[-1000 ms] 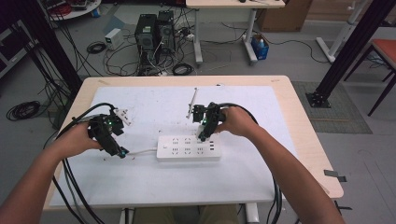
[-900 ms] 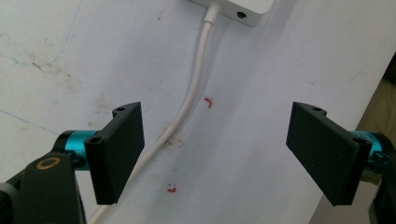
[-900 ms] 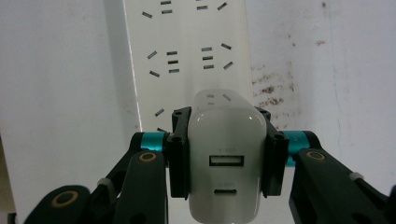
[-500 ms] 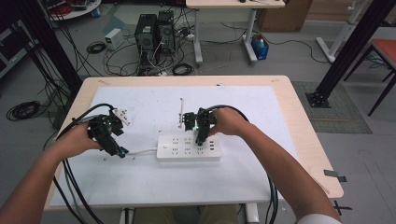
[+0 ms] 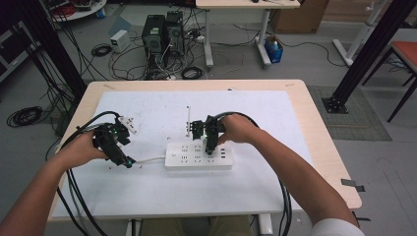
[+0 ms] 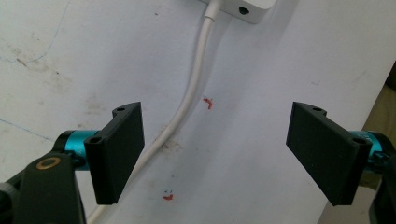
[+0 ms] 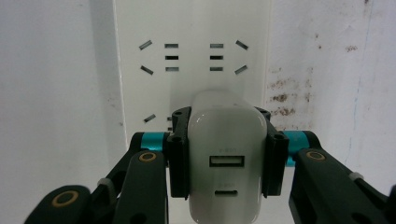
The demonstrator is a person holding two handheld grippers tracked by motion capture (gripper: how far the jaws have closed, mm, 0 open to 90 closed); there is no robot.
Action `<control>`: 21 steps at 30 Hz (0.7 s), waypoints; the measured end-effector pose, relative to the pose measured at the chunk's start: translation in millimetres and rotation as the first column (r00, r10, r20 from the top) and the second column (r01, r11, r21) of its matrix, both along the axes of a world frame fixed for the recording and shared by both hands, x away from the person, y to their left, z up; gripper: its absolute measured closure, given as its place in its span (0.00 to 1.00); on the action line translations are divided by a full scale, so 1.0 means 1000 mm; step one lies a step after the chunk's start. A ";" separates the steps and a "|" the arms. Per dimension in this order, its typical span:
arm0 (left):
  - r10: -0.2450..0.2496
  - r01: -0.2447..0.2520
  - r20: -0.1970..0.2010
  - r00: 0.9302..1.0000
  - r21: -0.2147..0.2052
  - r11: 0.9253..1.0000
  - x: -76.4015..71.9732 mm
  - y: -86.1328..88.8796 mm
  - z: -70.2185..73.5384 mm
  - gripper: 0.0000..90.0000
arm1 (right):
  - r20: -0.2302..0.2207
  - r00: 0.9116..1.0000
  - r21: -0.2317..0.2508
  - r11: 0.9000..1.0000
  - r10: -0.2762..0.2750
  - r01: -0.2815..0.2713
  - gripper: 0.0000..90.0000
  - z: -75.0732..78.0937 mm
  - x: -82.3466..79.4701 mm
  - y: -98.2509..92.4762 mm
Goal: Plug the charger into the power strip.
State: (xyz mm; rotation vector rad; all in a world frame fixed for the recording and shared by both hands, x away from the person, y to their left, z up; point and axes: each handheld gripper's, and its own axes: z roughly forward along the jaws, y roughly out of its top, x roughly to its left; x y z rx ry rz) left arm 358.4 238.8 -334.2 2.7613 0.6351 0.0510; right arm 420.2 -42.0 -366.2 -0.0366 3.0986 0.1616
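Two ports on white charger (image 7: 226,161), lettering blurred; right tongs (image 7: 226,154) clamp it; left tongs (image 6: 217,154) wide.

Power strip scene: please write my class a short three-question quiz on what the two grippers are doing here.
1. True or false: the left gripper is clamped on the white cable.
2. What does the right gripper hold? A) a charger B) a pen C) nothing
3. Over what does the charger sit?

Key:
1. False: its jaws stand open, with the cable lying between them.
2. A, with its two ports facing the camera.
3. The power strip, over its sockets.
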 end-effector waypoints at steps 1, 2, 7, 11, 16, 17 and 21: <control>0.000 0.000 0.002 1.000 0.000 1.000 0.001 0.001 -0.001 0.22 | -0.010 1.000 0.012 1.000 -0.010 0.010 0.69 0.000 0.001 -0.002; 0.011 -0.011 0.002 1.000 -0.007 1.000 0.001 0.001 -0.002 0.22 | -0.015 1.000 0.017 1.000 -0.014 0.015 0.69 0.000 0.001 -0.003; 0.006 -0.006 0.001 1.000 -0.006 1.000 0.001 0.002 -0.002 0.22 | -0.026 1.000 0.015 1.000 -0.018 0.018 0.70 -0.001 0.003 -0.003; 0.019 -0.019 -0.002 1.000 -0.011 1.000 0.000 0.003 -0.003 0.22 | -0.050 0.999 0.015 1.000 -0.017 0.017 0.70 -0.002 0.008 -0.001; 0.017 -0.017 0.002 1.000 -0.021 1.000 0.001 0.003 -0.003 0.22 | -0.002 1.000 0.016 1.000 0.008 -0.008 0.70 -0.003 -0.001 0.000; 0.018 -0.018 0.004 1.000 -0.021 1.000 0.000 0.003 -0.002 0.22 | 0.013 1.000 0.018 1.000 0.018 -0.018 0.70 -0.004 -0.003 0.000; 0.019 -0.019 0.007 1.000 -0.023 1.000 -0.001 0.005 -0.002 0.22 | -0.015 1.000 0.046 0.999 -0.007 0.007 0.70 -0.005 0.001 -0.004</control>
